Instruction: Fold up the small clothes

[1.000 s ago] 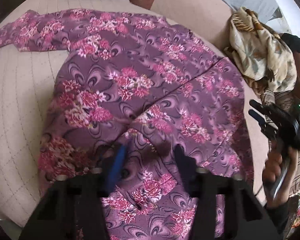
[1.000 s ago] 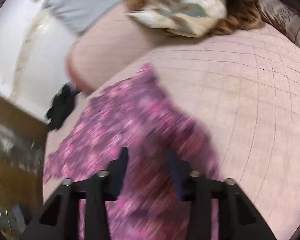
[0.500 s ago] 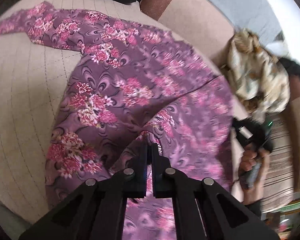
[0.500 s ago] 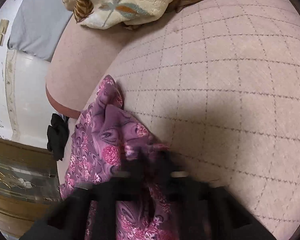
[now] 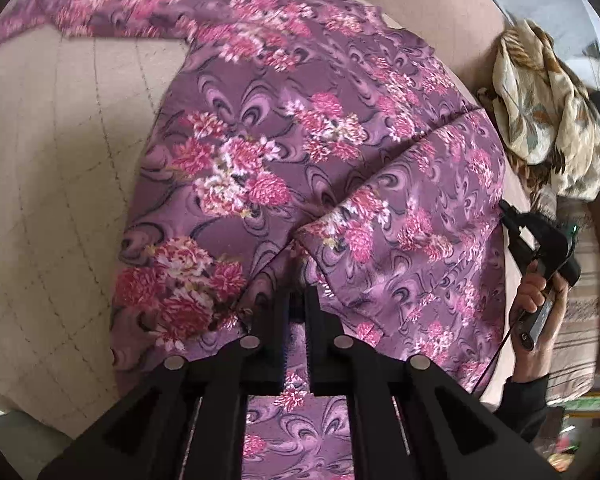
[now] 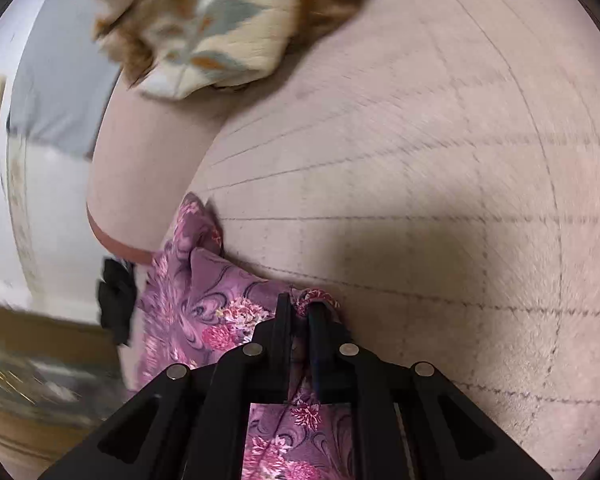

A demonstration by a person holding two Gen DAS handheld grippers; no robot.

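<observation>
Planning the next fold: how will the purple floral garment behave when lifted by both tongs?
Probably floppy: the purple floral garment already drapes and creases around the left tongs. Likely light, since a small pinch in the right tongs raises its edge. It may sag between them.

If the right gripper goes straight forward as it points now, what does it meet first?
The right gripper is shut on the purple floral garment, so fabric comes first. Beyond its edge, bare quilted bed cover lies ahead; further on sits the cream leaf-print cloth, though depth is unclear.
</observation>
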